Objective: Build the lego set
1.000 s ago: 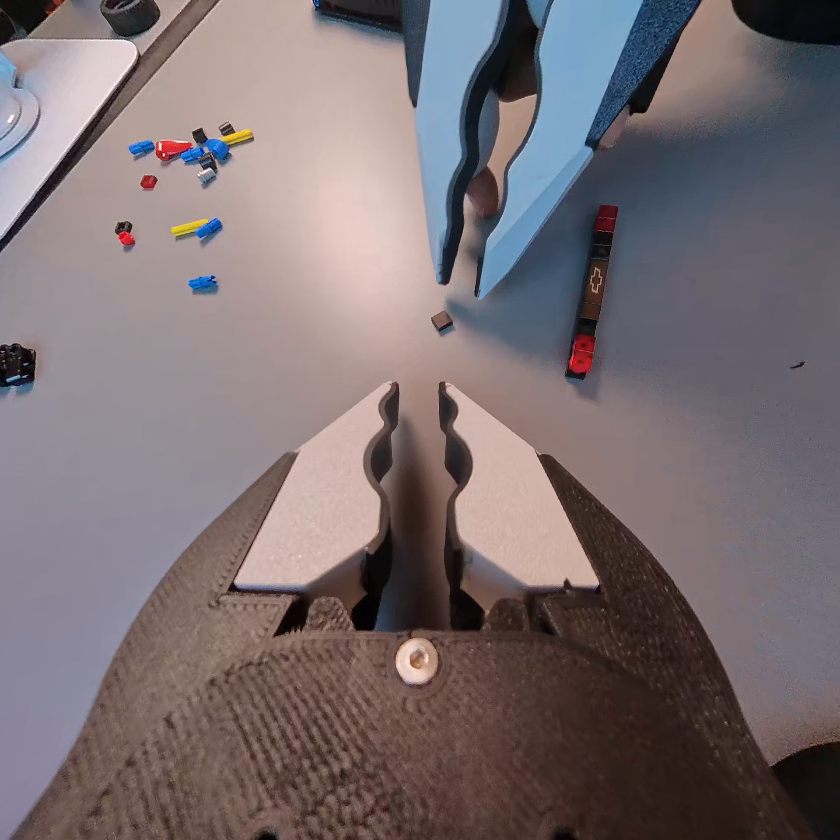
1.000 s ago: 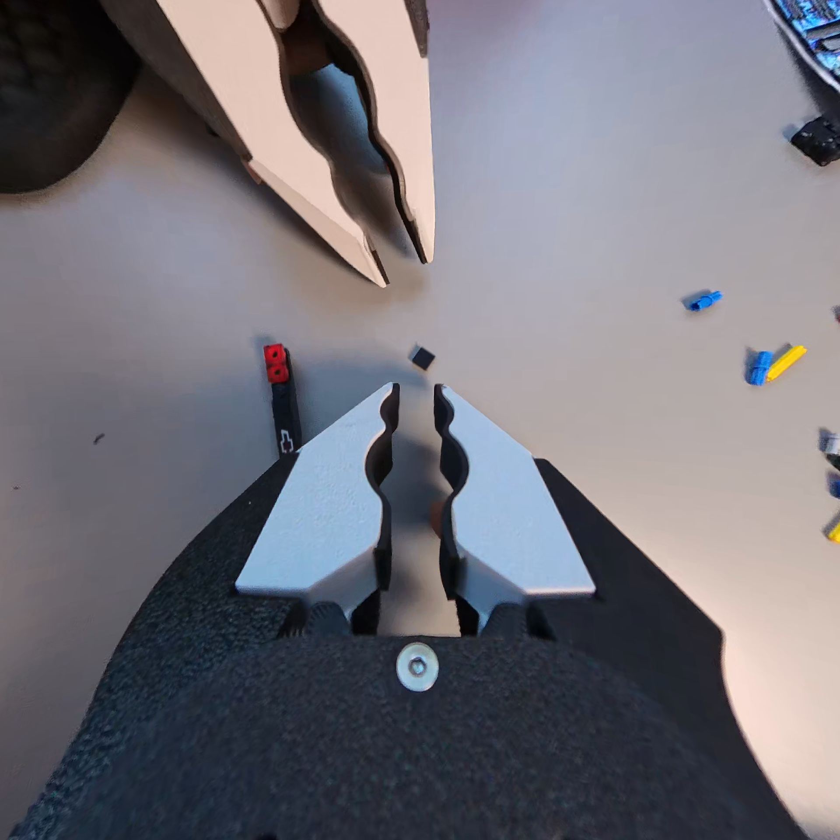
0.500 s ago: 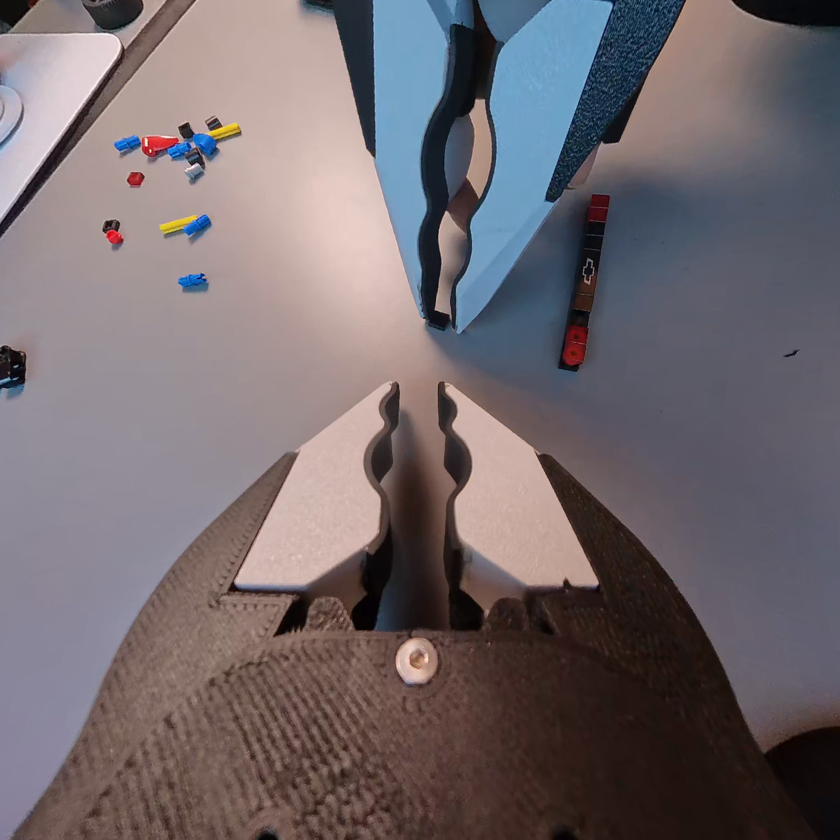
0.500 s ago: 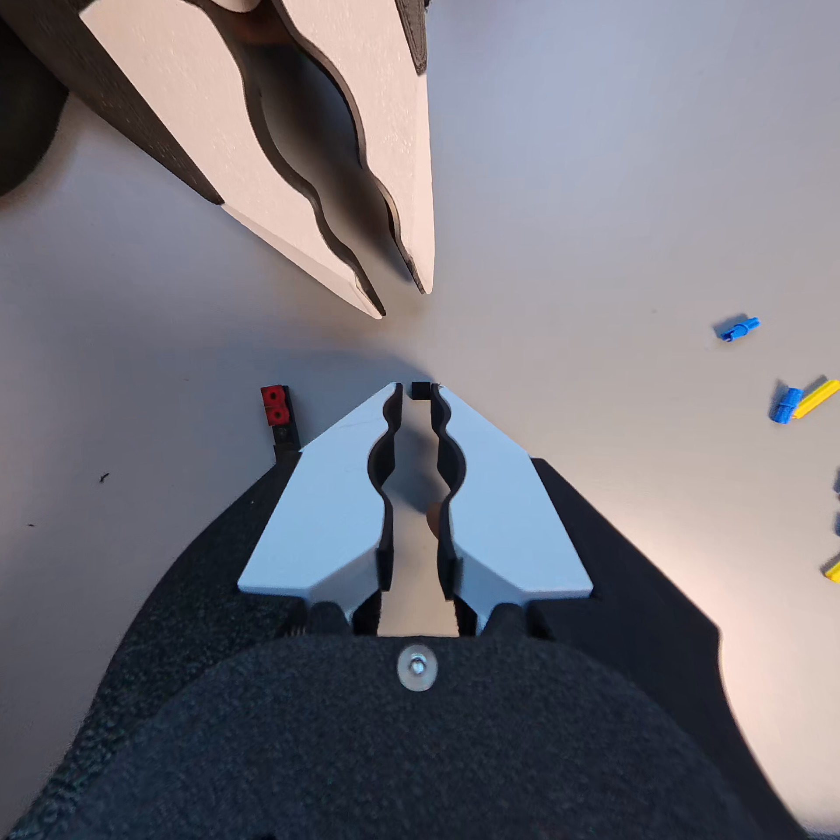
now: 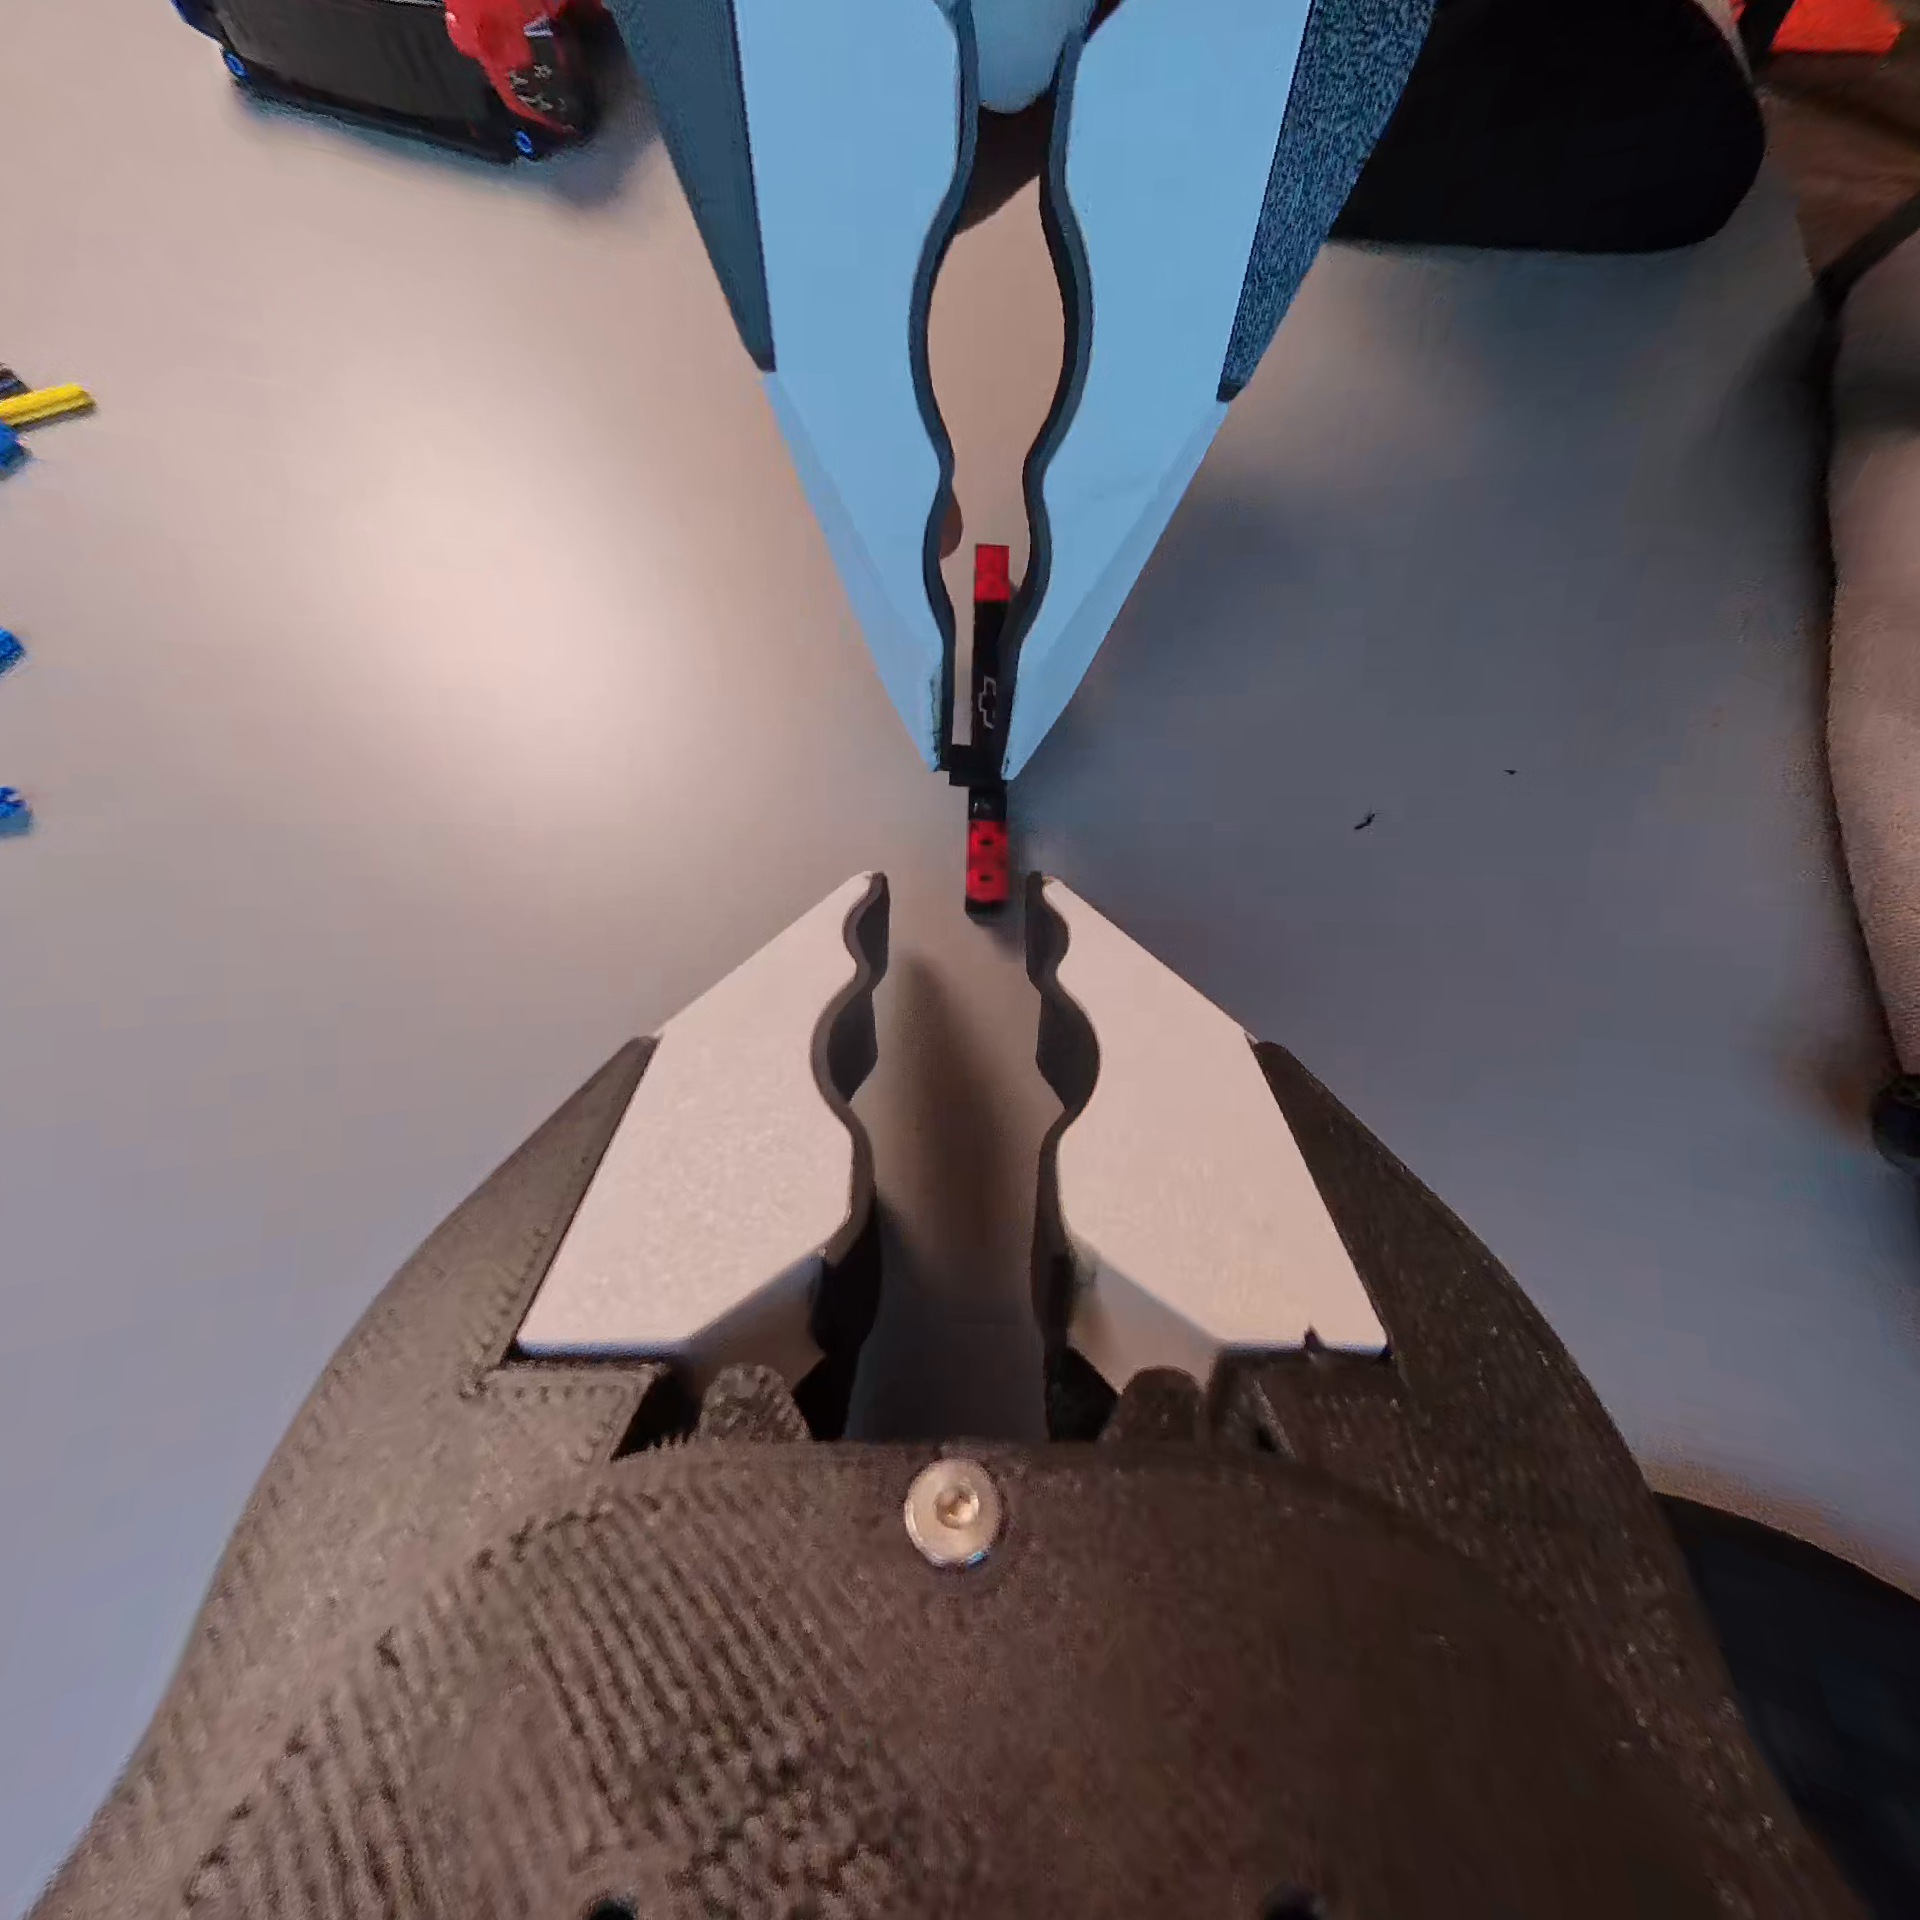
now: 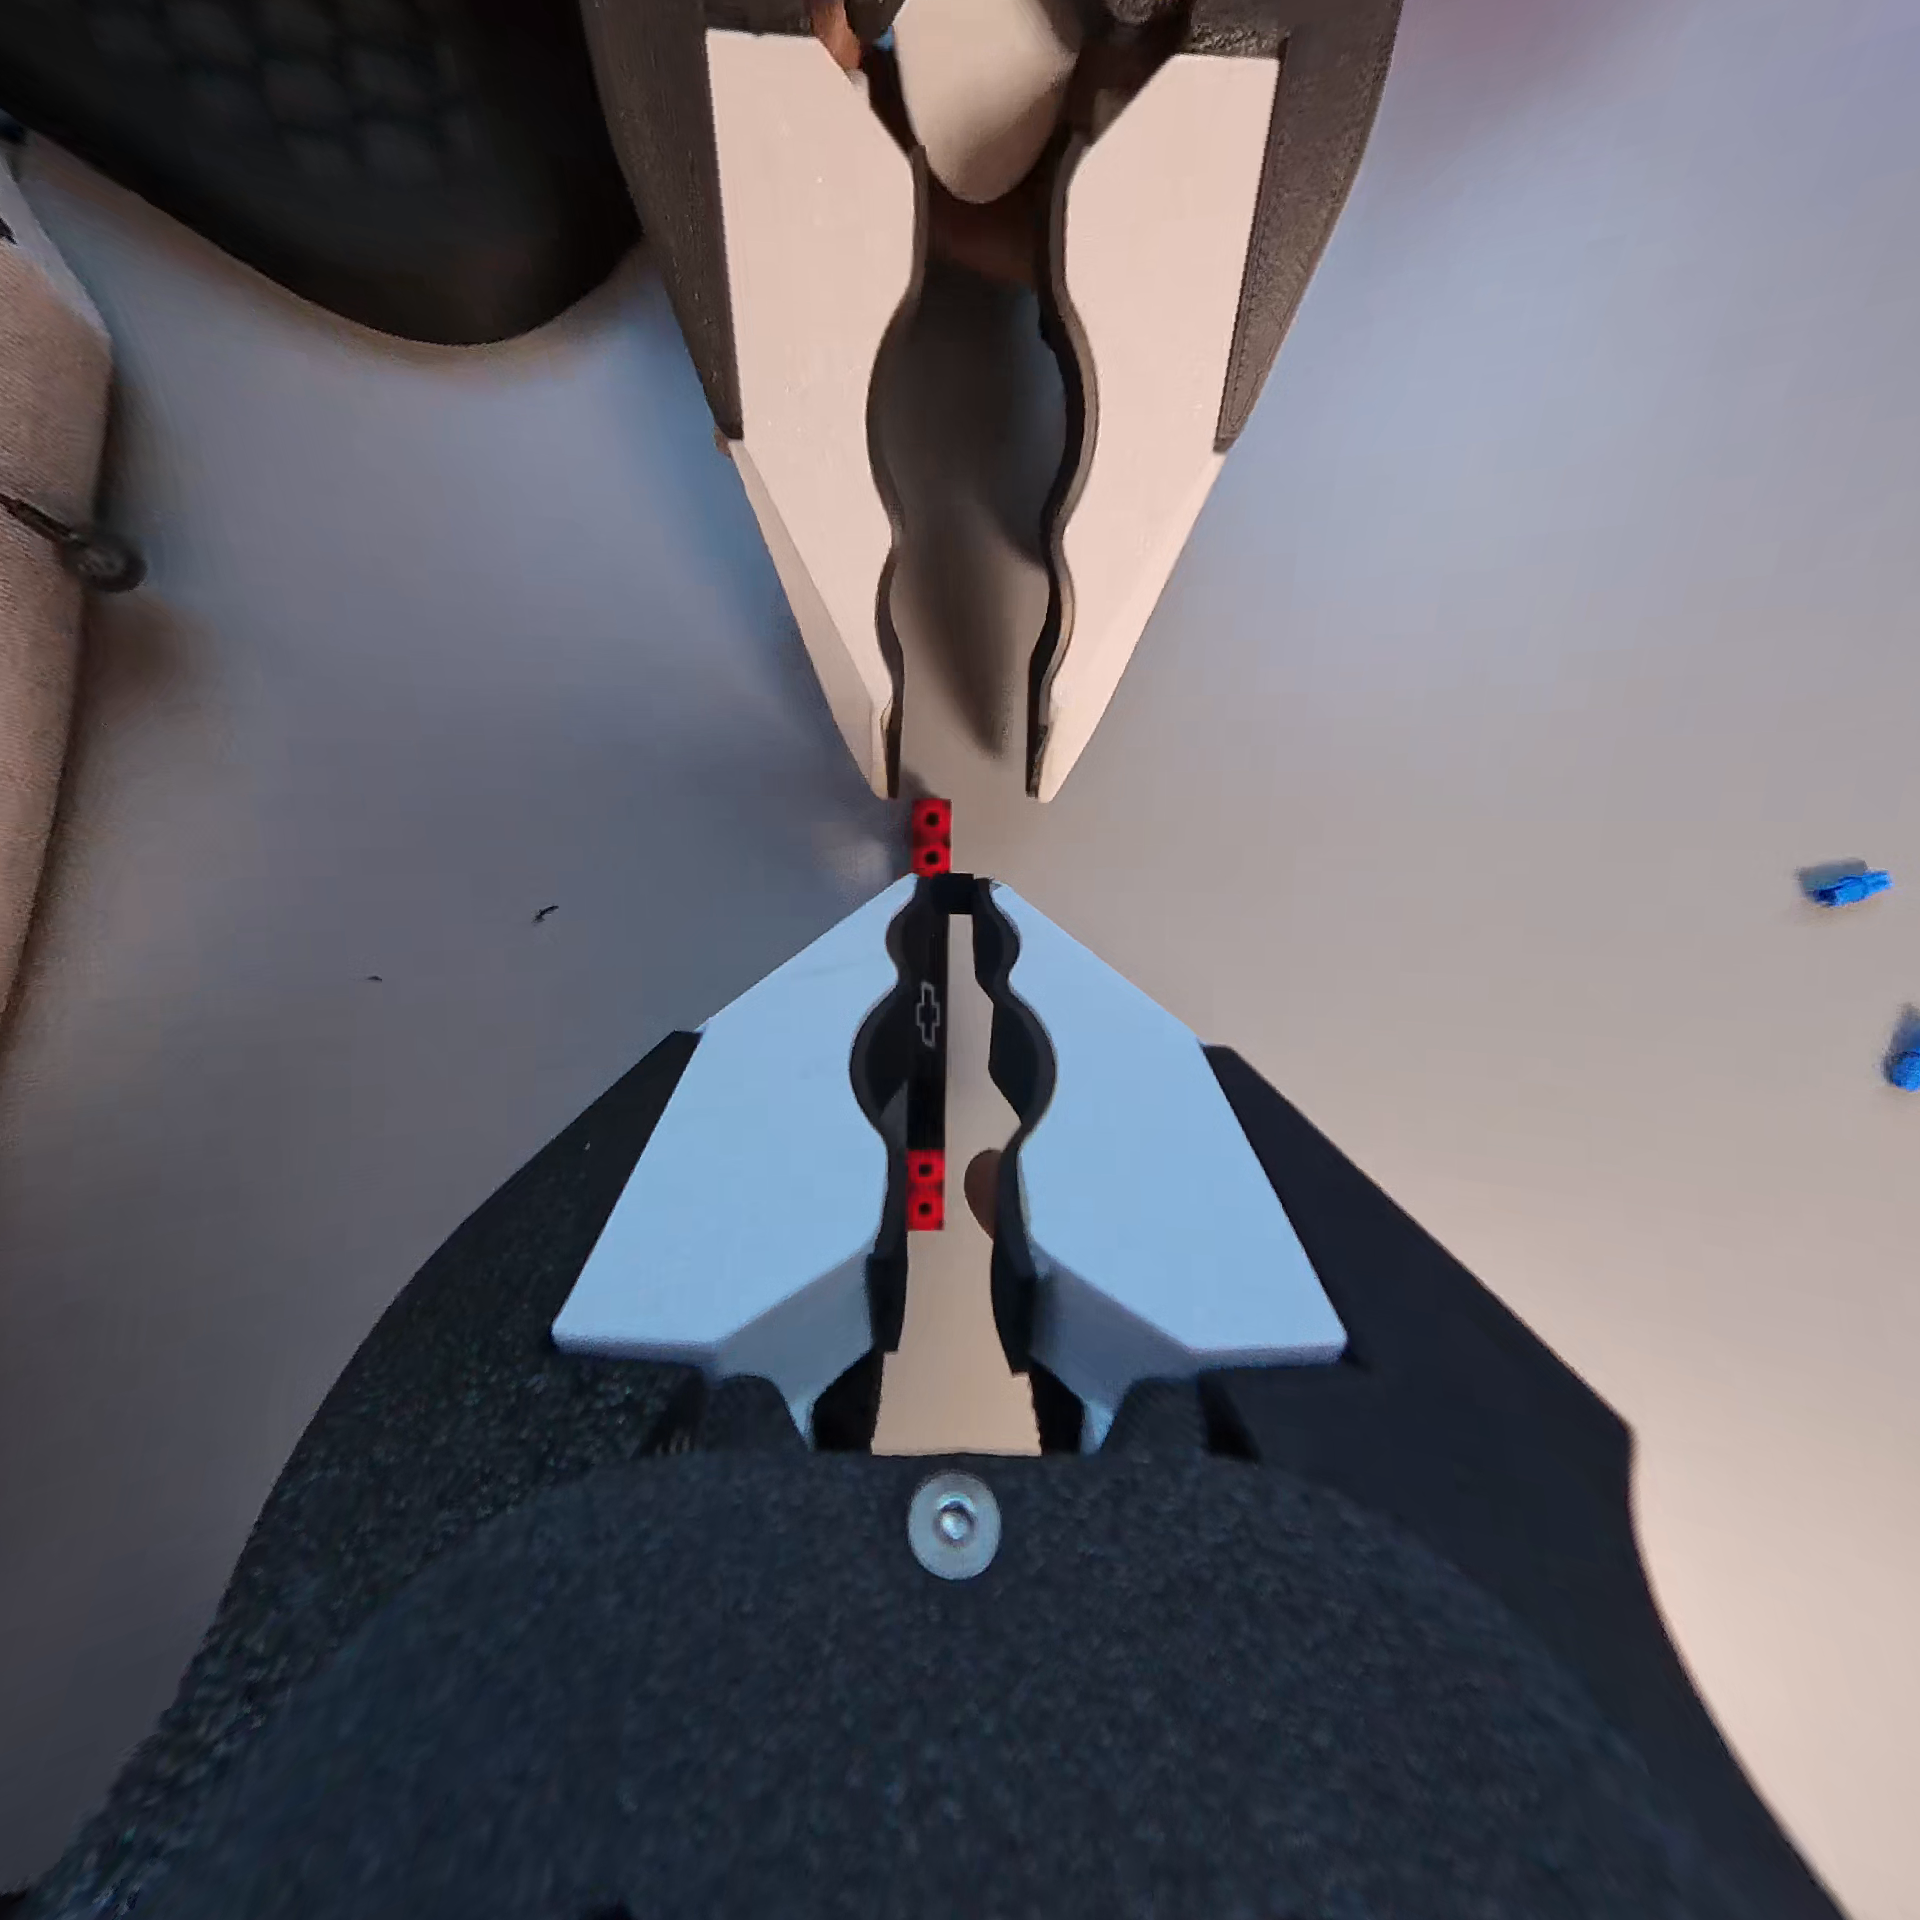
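Between the right gripper's (image 6: 954, 883) tips sits a small black tile (image 6: 954, 889), pinched over a slim black bar (image 6: 928, 1023) with red ends lying on the smooth grey table (image 6: 416, 727). At twelve o'clock, the left gripper (image 5: 956, 883) faces it, fingers apart, just beside the bar's red end. Blue pins (image 6: 1844, 888) lie at three o'clock, well apart.

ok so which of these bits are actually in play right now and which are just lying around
In play: right gripper, shut on the small black piece; long black strip with red ends beneath it; left gripper, open at the strip's near end.

Lying about: blue pins; yellow axle; black and red assembly at the far edge.
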